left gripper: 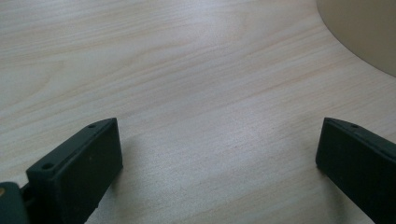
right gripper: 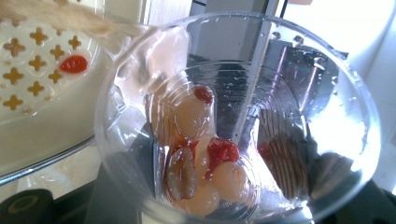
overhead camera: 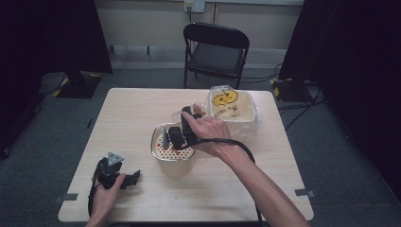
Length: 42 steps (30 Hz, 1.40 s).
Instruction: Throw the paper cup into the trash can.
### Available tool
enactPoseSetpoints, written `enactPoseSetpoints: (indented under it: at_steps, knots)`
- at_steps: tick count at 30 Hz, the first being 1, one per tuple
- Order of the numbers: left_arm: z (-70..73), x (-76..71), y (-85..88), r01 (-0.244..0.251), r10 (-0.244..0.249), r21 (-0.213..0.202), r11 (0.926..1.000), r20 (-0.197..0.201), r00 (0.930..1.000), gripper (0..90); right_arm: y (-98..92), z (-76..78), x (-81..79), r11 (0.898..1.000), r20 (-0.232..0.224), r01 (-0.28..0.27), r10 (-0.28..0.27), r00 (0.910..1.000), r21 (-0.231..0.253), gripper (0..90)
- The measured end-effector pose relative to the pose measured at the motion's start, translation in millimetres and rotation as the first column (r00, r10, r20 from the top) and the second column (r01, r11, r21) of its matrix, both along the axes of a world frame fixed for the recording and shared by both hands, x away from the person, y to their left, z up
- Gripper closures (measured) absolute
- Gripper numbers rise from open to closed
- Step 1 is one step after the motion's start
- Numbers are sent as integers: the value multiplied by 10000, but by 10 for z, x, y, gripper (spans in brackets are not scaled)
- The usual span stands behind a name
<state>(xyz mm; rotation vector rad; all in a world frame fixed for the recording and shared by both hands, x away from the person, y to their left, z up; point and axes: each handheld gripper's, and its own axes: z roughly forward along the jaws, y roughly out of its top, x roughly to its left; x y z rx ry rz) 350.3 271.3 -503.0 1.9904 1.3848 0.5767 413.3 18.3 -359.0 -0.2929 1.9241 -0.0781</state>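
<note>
The left tool [overhead camera: 134, 178] rests spread on the desk [overhead camera: 142, 109], out of the way. The right tool [overhead camera: 178, 133] pinches a clear cup [right gripper: 233, 116], tipped toward the strainer [overhead camera: 161, 151], probably to pour fruit [right gripper: 205, 172].

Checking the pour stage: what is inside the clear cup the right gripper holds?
The cup holds several pale round fruits and red bits in a film of reddish juice. The cup's bottom is covered by the fruit, so anything beneath cannot be seen.
</note>
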Motion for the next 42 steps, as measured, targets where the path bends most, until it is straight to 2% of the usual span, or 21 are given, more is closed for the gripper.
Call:
enactPoseSetpoints:
  at_steps: [3, 6, 9, 13, 16, 18, 19, 20, 23, 24, 27, 28, 31, 34, 35, 36, 38, 39, 40, 41, 42]
  knots:
    - [0, 0, 0, -3, 3, -4, 10000, -4, 10000, 0, 9, -34, -4, 9991, 264, -113, 123, 9996, -408, 462]
    - [0, 0, 0, 2, -2, -2, 10000, -5, 10000, 0, 10, -48, -11, 9987, 585, -58, 88, 9982, -505, 464]
    - [0, 0, 0, 3, -3, -3, 10000, 0, 10000, 0, 17, -28, -1, 9980, 681, -264, 303, 9972, -571, 465]
    - [0, 0, 0, 4, -4, -2, 10000, 0, 10000, 0, 33, -2, -40, 9954, 1064, -307, 404, 9935, -905, 466]
    - [0, 0, 0, 1, -1, -2, 10000, 0, 10000, 0, 47, -39, -83, 9897, 1540, -492, 699, 9856, -1342, 466]
    - [0, 0, 0, 3, -3, -2, 10000, 2, 10000, 0, 53, -75, -101, 9817, 1943, -481, 843, 9773, -1841, 467]
    - [0, 0, 0, 3, -3, -2, 10000, 2, 10000, 0, 53, -75, -101, 9817, 1943, -481, 843, 9773, -1841, 467]
    - [0, 0, 0, 2, -2, -3, 10000, 0, 10000, 0, 59, -102, -114, 9726, 2361, -492, 1040, 9662, -2272, 467]
    - [0, 0, 0, 3, -3, -2, 10000, 0, 10000, 0, 65, -116, -117, 9698, 2329, -502, 1073, 9666, -2386, 468]
    - [0, 0, 0, 3, -3, -3, 10000, 2, 10000, 0, 72, -112, -107, 9650, 2399, -567, 1203, 9633, -2560, 468]
    - [0, 0, 0, 4, -4, -1, 10000, -1, 10000, 0, 73, -118, -112, 9632, 2508, -502, 1188, 9607, -2640, 468]
    - [0, 0, 0, 4, -4, -2, 10000, 2, 10000, 0, 75, -125, -124, 9593, 2690, -472, 1251, 9550, -2785, 469]
    - [0, 1, 0, 5, -5, -3, 10000, 1, 10000, 0, 80, -117, -138, 9539, 2819, -494, 1367, 9496, -2962, 469]
    - [-1, 0, -1, -3, 3, -28, 10000, -5, 10000, 0, 74, -127, -170, 9451, 3274, -420, 1537, 9323, -3241, 470]
    - [-1, 0, -1, -3, 3, -28, 10000, -5, 10000, 0, 74, -127, -170, 9451, 3274, -420, 1537, 9323, -3241, 470]
    - [-1, 1, -1, -4, 4, -28, 10000, -2, 10000, 0, 76, -115, -195, 9311, 3365, -332, 1644, 9272, -3633, 470]
    - [-1, 1, -1, 2, -2, -31, 10000, -5, 10000, 0, 78, -118, -222, 9242, 3524, -334, 1783, 9187, -3805, 471]
    - [-1, 1, -1, 2, -2, -30, 10000, -3, 10000, 0, 80, -119, -230, 9233, 3516, -338, 1794, 9188, -3827, 471]
    - [-1, 1, -1, 2, -2, -30, 10000, -5, 10000, 0, 84, -129, -243, 9142, 3623, -395, 1992, 9105, -4033, 471]
    - [-1, 1, -1, 2, -2, -30, 10000, -5, 10000, 0, 84, -129, -243, 9142, 3623, -395, 1992, 9105, -4033, 471]
    - [-1, 1, -1, 3, -3, -29, 10000, -2, 10000, 0, 85, -153, -253, 9068, 3652, -365, 2057, 9079, -4200, 473]
